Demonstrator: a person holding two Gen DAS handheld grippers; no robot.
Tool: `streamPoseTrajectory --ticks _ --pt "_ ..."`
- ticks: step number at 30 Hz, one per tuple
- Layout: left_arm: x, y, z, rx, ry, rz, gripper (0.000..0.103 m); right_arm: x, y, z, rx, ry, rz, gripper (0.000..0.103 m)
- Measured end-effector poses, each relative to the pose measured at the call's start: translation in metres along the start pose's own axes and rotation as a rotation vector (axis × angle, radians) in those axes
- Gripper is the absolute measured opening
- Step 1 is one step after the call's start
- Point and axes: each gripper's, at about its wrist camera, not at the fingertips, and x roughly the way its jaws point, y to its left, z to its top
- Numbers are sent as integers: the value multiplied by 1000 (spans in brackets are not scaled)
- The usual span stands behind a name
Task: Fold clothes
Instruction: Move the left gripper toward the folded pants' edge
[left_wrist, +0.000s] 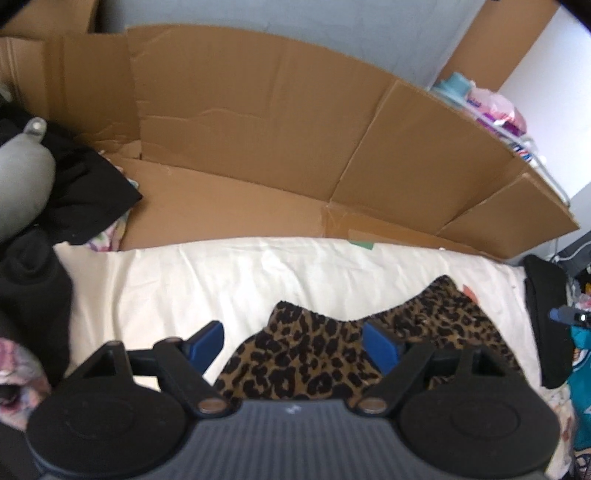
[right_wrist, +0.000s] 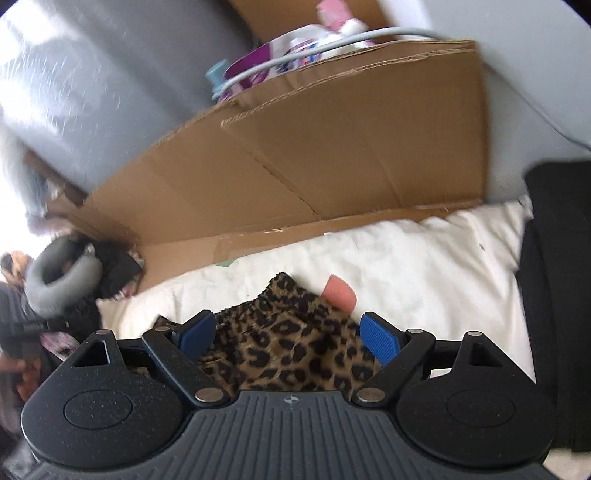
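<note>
A leopard-print garment lies bunched on a cream sheet. In the left wrist view my left gripper stands open just above its near left part, blue pads wide apart, nothing pinched between them. In the right wrist view the same leopard-print garment fills the gap of my right gripper, which is open too, its pads on either side of the cloth without closing on it. A pink patch shows at the garment's far edge.
A flattened cardboard sheet stands behind the cream sheet. Black clothes and a grey neck pillow lie at the left. A black garment lies at the right. Toiletries sit on a rack behind the cardboard.
</note>
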Motion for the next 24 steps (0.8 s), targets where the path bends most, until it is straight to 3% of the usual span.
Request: streamPoseTrajectory --ticks 7,19,24 --pt "48 10 -5 37 18 -5 80 59 -15 -14 -63 -44 5 89" --pt "100 30 -30 15 69 -45 81 106 -6 -6 -217 17 -44 89" --pt "102 31 -38 21 46 -46 79 123 1 -2 -285 43 -57 88"
